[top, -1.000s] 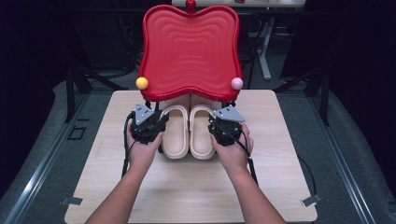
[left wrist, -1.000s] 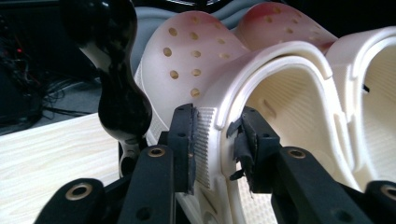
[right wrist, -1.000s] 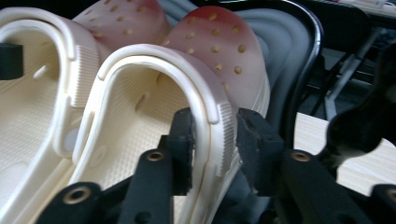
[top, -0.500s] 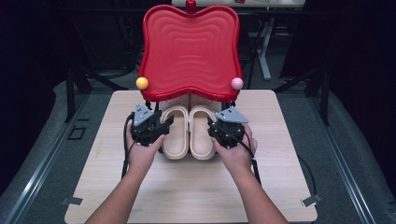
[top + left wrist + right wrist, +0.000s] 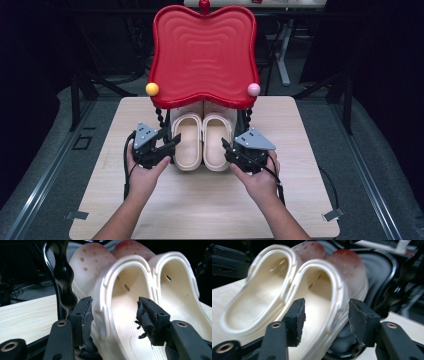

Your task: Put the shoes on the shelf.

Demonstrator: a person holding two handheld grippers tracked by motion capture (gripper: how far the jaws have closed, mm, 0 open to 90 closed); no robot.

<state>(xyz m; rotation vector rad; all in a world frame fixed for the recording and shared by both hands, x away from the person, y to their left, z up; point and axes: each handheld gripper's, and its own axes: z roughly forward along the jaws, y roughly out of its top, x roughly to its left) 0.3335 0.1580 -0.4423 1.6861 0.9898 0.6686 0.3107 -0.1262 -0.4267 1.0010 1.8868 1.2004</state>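
Tongs lower now, flanking clogs.

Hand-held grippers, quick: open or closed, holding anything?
Left hand-held gripper: open, jaws astride left clog's outer wall.
Right hand-held gripper: open, astride right clog's wall.

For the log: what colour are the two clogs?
Cream-white clogs, toe caps tinted red under the stand; left gripper view shows it best.

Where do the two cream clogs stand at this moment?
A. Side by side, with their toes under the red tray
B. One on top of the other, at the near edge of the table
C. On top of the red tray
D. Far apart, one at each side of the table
A: in the high view the left clog and right clog stand side by side, toes beneath the red tray.
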